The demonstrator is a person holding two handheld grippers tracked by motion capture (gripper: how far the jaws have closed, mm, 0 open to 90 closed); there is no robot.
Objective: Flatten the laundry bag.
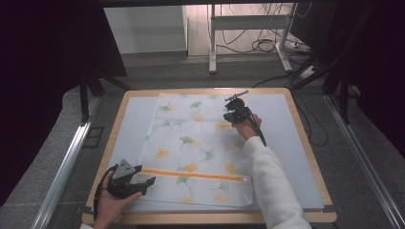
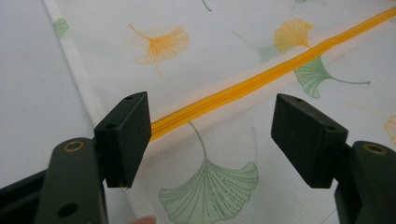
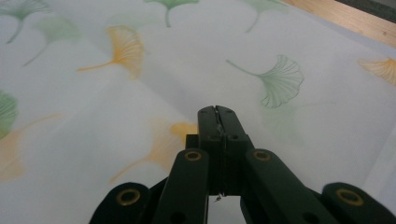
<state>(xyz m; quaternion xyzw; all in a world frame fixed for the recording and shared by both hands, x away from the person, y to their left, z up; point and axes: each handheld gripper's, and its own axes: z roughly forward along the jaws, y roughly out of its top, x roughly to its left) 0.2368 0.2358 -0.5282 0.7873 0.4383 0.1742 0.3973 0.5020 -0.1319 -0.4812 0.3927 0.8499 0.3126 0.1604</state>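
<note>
A ginkgo-print zippered cover [image 1: 193, 143] lies flat on the desk [image 1: 296, 138]. The left gripper [image 2: 212, 135] gapes open over its orange zipper [image 2: 261, 77]; up close, the right gripper [image 3: 218, 116] is pinched shut above the fabric, empty.

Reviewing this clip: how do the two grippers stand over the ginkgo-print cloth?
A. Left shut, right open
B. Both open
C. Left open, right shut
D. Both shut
C: the left gripper has its pads wide apart either side of the orange zipper on the cloth, while the right gripper has its pads pressed together.
</note>
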